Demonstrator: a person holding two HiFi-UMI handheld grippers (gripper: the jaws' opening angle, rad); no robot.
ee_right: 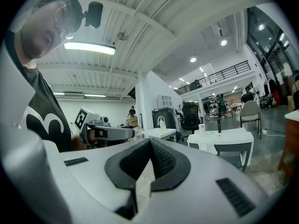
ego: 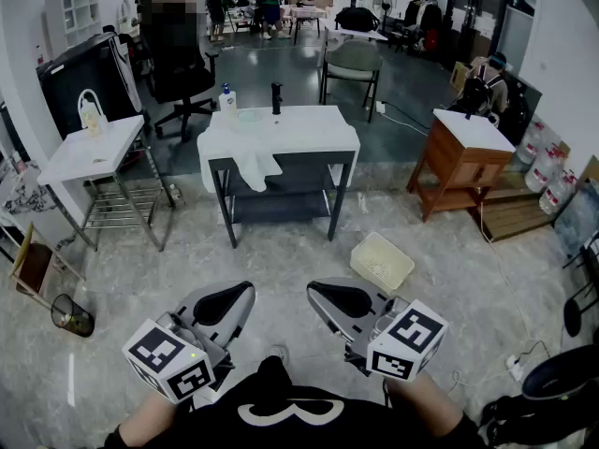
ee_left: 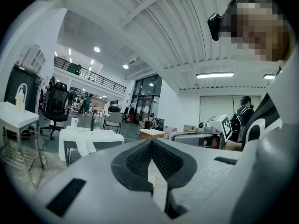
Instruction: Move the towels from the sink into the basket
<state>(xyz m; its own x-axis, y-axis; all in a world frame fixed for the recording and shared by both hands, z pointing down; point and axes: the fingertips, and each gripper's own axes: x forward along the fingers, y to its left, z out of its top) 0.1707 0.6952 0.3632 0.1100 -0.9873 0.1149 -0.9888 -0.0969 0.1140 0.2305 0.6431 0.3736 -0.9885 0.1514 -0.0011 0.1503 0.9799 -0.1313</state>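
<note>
Left gripper (ego: 241, 296) and right gripper (ego: 318, 296), both held low in front of the person's black shirt (ego: 281, 414). Each gripper's own view shows its two ribbed black pads pressed together at the tips with nothing between them: both are clenched and empty. Each carries a marker cube printed with black-and-white square patterns, the left cube (ego: 170, 358) and the right cube (ego: 407, 340).

The only legible character is a large white figure on the shirt. It reads like a 3 in the right gripper view.

Both grippers are well apart from the white sink stand (ego: 314, 134), on its near side. A white towel (ego: 255, 168) hangs from the stand's top over its front edge, left of centre. A black faucet (ego: 276, 96) and a pump bottle (ego: 227, 98) stand at the back of the top. The bottle's label is too small to read. The pale yellow basket (ego: 382, 260) sits on the floor in front of the stand and to its right, apart from it and between it and the right gripper.

A white side table (ego: 94, 152) is to the left of the stand and a wooden cabinet (ego: 463, 162) to its right. A grey chair (ego: 354, 64) stands behind it.

The basket shows only in the head view. Each gripper view shows the stand with its hanging towel, the other gripper with its cube, and the ribbed white ceiling with its strip lights, which the head view does not take in.
</note>
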